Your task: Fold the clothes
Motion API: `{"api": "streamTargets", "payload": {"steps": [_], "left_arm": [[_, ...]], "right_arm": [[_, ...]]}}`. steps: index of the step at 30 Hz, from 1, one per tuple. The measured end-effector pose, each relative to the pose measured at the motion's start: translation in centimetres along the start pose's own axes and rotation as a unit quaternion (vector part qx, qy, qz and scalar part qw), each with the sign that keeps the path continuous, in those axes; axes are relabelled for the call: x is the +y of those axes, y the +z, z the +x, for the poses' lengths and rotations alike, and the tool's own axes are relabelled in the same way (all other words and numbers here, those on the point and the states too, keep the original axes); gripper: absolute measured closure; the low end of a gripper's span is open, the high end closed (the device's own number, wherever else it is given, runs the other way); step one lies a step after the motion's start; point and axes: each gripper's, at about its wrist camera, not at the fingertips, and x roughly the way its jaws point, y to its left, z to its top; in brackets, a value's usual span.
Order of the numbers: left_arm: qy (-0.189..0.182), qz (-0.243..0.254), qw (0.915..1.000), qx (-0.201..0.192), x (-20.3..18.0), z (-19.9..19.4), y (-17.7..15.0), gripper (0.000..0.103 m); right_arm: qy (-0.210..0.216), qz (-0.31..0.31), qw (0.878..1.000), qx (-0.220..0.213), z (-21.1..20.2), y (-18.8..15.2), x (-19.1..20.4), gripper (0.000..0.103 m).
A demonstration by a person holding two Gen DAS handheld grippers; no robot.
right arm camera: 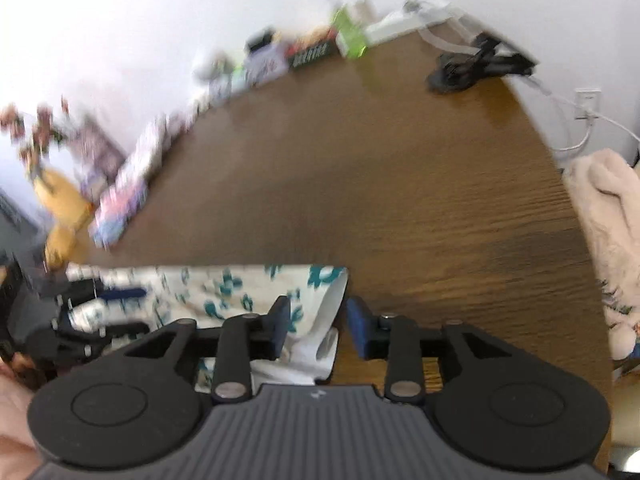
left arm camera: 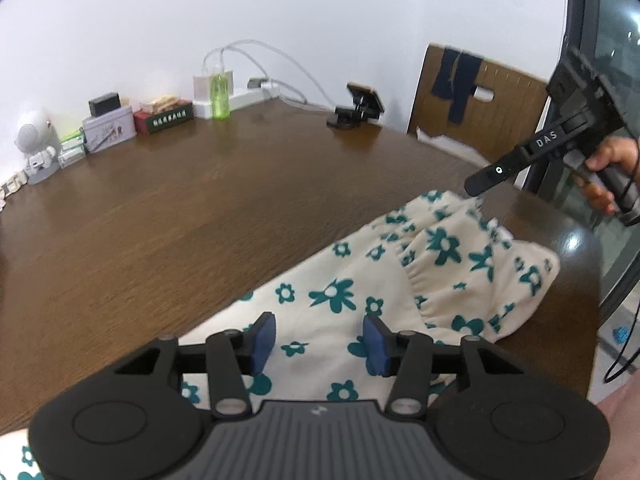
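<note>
The brown wooden tabletop (left arm camera: pixel 200 200) carries a cream garment with teal flowers (left arm camera: pixel 400 280), lying crumpled along its near edge and reaching toward the near right corner. The left claw (left arm camera: pixel 320 340) hangs just above the cloth, its blue pads (left arm camera: pixel 266 336) spread apart with fabric showing between them. The right claw (right arm camera: pixel 318 326) is likewise spread, over the garment's end (right arm camera: pixel 240 288), one finger above the cloth, the other above bare wood. Boxes and a green bottle (left arm camera: pixel 219 96) line the far edge.

The table (left arm camera: pixel 208 208) lies bare beyond the cloth (left arm camera: pixel 400 280); boxes (left arm camera: pixel 108 130) and a phone stand (left arm camera: pixel 356 110) line its far edge.
</note>
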Motion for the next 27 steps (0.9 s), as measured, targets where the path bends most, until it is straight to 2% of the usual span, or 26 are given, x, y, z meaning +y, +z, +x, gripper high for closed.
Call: {"api": "streamTargets", "payload": {"steps": [2, 3, 4, 6, 9, 12, 14, 15, 16, 22, 27], "left_arm": [[0.004, -0.004, 0.9999, -0.009, 0.6, -0.8, 0.1, 0.056], [0.005, -0.006, 0.9999, -0.014, 0.9, -1.2, 0.2, 0.056], [0.012, -0.008, 0.9998, -0.015, 1.2, -1.4, 0.3, 0.056], [0.031, -0.011, 0.9994, -0.01, 1.8, -1.5, 0.3, 0.056], [0.05, -0.011, 0.9987, 0.006, 2.6, -1.1, -0.1, 0.056], [0.057, -0.016, 0.998, 0.022, 3.3, -0.4, -0.8, 0.056], [0.059, -0.02, 0.9978, 0.021, 3.6, -0.2, -1.1, 0.054], [0.06, -0.021, 0.9978, 0.02, 3.7, -0.2, -1.2, 0.054], [0.059, -0.023, 0.9977, 0.021, 3.7, -0.2, -1.3, 0.054], [0.064, -0.038, 0.9969, 0.026, 4.0, -0.1, -1.4, 0.053], [0.069, -0.041, 0.9966, 0.021, 3.8, 0.0, -1.5, 0.052]], "right_arm": [[0.017, 0.0, 1.0, -0.019, -0.4, 0.3, 0.2, 0.065], [0.027, -0.01, 0.999, -0.02, 0.0, 0.6, 0.8, 0.055], [0.038, -0.031, 0.999, -0.012, 0.8, 1.0, 1.6, 0.046], [0.061, -0.078, 0.995, 0.007, 2.4, 1.8, 3.3, 0.038], [0.086, -0.152, 0.984, 0.047, 5.3, 2.7, 5.9, 0.032], [0.098, -0.197, 0.972, 0.085, 7.8, 2.8, 7.6, 0.032], [0.094, -0.21, 0.967, 0.109, 8.6, 2.4, 7.7, 0.059], [0.091, -0.214, 0.965, 0.12, 8.8, 2.2, 7.7, 0.086], [0.092, -0.206, 0.967, 0.122, 8.6, 2.1, 7.2, 0.09], [0.09, -0.156, 0.977, 0.112, 6.5, 1.5, 3.8, 0.097], [0.088, -0.135, 0.982, 0.098, 5.3, 1.2, 2.0, 0.096]]}}
